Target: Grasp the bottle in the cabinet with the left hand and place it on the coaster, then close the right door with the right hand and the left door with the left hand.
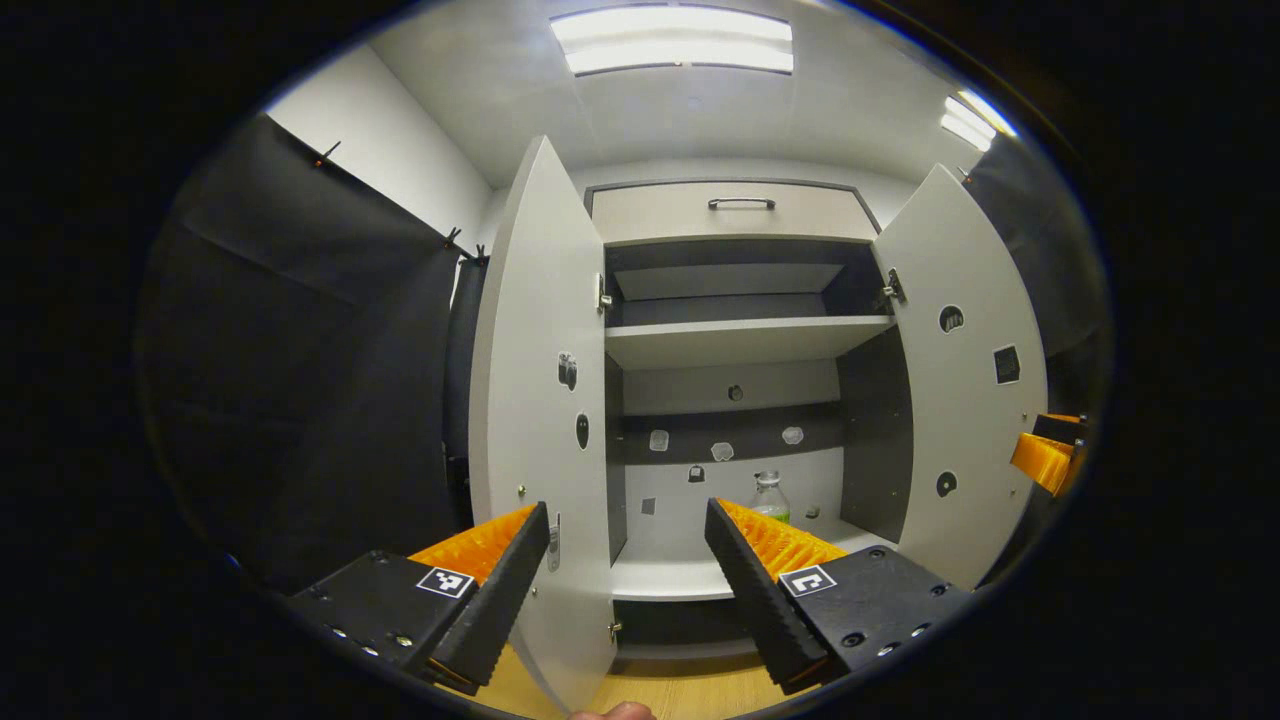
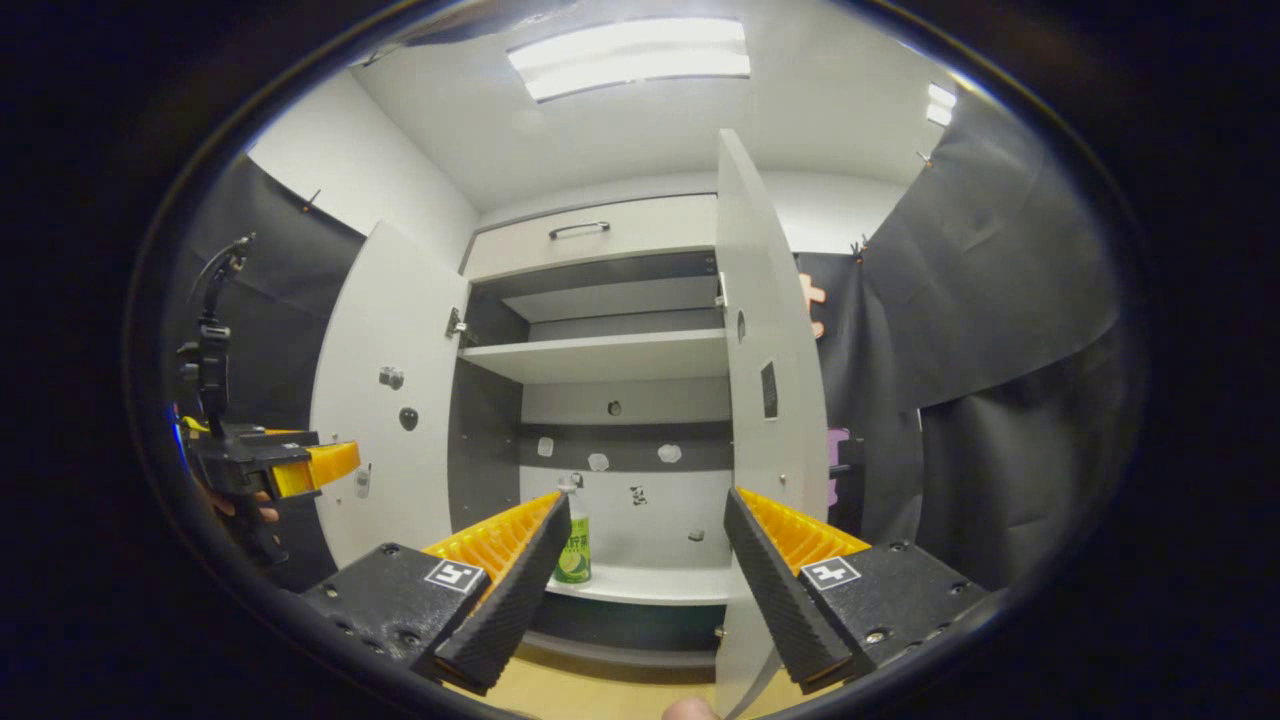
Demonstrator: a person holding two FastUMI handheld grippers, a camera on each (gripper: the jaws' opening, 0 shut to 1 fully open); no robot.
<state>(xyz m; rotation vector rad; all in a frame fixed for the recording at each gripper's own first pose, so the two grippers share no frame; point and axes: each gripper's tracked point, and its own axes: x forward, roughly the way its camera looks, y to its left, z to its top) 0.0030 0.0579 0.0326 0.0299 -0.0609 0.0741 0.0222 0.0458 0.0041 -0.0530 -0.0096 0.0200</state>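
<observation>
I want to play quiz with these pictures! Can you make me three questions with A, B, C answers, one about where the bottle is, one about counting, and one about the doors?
1. Where does the bottle stand?
A. on the cabinet's bottom shelf
B. on the upper shelf
C. between a gripper's fingers

2. How many cabinet doors are there?
A. one
B. two
C. four

3. How are the doors?
A. both shut
B. one shut, one open
C. both open

Answers:
1 A: the bottle stands upright on the bottom shelf, and the left gripper and right gripper are open and hold nothing.
2 B: there is a left door and a right door.
3 C: both doors swing outward, so the shelves inside show.
</observation>
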